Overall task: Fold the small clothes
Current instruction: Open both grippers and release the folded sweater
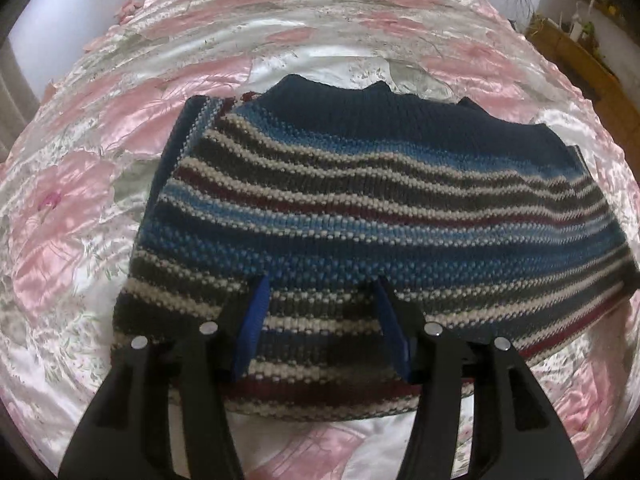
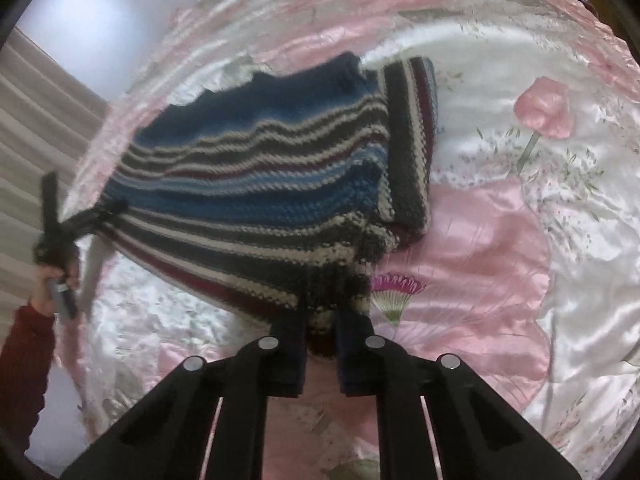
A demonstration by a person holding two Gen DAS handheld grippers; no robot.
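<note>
On the pink floral satin bedspread lies a small striped knit sweater, its near hem lifted off the bed. The left gripper has its fingers spread wide with the hem lying across or between them; whether it grips anything I cannot tell from its own view. The right gripper is pinched on the hem's right corner, knit bunched between its nearly closed jaws. The knit looks thick, soft and light — it will sag between two holds and should drag easily over slick satin, so corners and the hem band seem the safest places to grip. The right wrist view shows what the left does not: the left gripper from outside with hem drawn up at its tips, the person's hand and red sleeve, and one side already folded over the sweater.
</note>
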